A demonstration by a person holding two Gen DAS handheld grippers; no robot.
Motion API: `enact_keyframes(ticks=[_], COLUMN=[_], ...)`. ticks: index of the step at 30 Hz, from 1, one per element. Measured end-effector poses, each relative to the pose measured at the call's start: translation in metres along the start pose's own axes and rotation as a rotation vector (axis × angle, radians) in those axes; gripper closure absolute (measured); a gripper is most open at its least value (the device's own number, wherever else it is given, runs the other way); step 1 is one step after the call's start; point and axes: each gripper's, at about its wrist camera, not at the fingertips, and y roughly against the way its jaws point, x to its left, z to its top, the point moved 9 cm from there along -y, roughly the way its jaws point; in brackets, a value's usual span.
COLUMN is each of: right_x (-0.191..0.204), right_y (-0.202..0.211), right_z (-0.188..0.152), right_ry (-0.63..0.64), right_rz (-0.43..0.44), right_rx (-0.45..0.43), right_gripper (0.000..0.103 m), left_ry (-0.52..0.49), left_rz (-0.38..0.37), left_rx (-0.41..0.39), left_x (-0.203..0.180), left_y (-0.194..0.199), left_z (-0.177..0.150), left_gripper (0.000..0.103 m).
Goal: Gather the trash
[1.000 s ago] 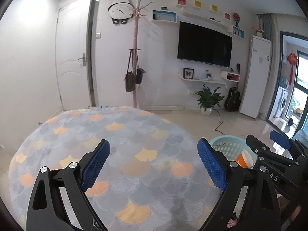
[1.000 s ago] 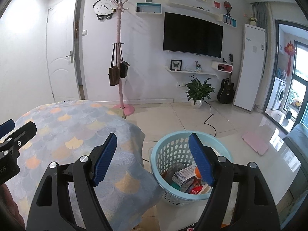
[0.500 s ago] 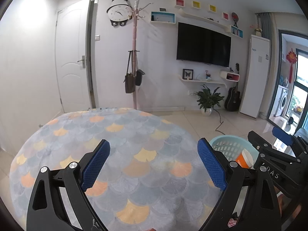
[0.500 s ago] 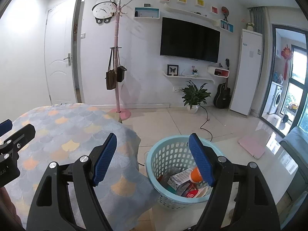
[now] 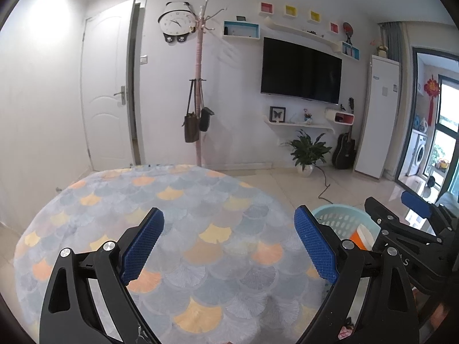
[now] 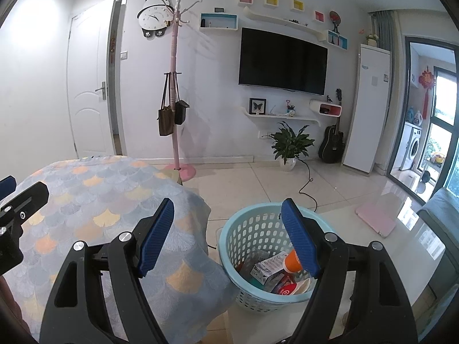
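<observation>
Blue basket [image 6: 258, 229], lower centre, already holds the trash; desk [image 5: 172, 200] shows none.
Left tool [image 5: 229, 246] and right tool [image 6: 229, 235] gape wide, empty.

Round table [image 5: 178, 200] sitting under a cloth of grey, blue and orange scales, the cloth hanging over the edge. Pink coat stand [image 6: 174, 86] standing against the far wall, a brown bag [image 6: 165, 120] and a black bag [image 6: 180, 111] hanging from it. Panda clock [image 6: 153, 17] hanging beside the stand's top. White door [image 5: 107, 91] standing shut at left. Dark television [image 6: 282, 58] hanging on the wall, potted plant [image 6: 289, 146] and black guitar [image 6: 332, 140] sitting below it. Pink mat [image 6: 375, 219] lying on the tiles.
</observation>
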Motion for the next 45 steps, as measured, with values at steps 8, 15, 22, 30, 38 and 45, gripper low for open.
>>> enact_keyframes(ticks=[8, 15, 22, 30, 38, 45], right_x=[0.002, 0.004, 0.007, 0.010, 0.011, 0.011], right_y=[-0.001, -0.001, -0.001, -0.001, -0.002, -0.004], right_z=[-0.001, 0.000, 0.002, 0.002, 0.002, 0.001], right_ry=[-0.005, -0.006, -0.015, -0.016, -0.029, -0.033], right_rz=[0.008, 0.009, 0.016, 0.016, 0.020, 0.022], right_rx=[0.007, 0.006, 0.005, 0.005, 0.011, 0.020], right_gripper=[0.030, 0.030, 0.030, 0.030, 0.030, 0.030], left_ry=[0.003, 0.007, -0.005, -0.008, -0.012, -0.020], left_rz=[-0.003, -0.006, -0.013, -0.023, -0.024, -0.014], left_rx=[-0.005, -0.007, -0.011, -0.010, -0.008, -0.010], left_x=[0.002, 0.001, -0.003, -0.005, -0.007, -0.004], left_y=[0.001, 0.003, 0.006, 0.008, 0.010, 0.008], left_z=[0.000, 0.001, 0.004, 0.005, 0.006, 0.008], left_gripper=[0.013, 0.013, 0.013, 0.013, 0.013, 0.013])
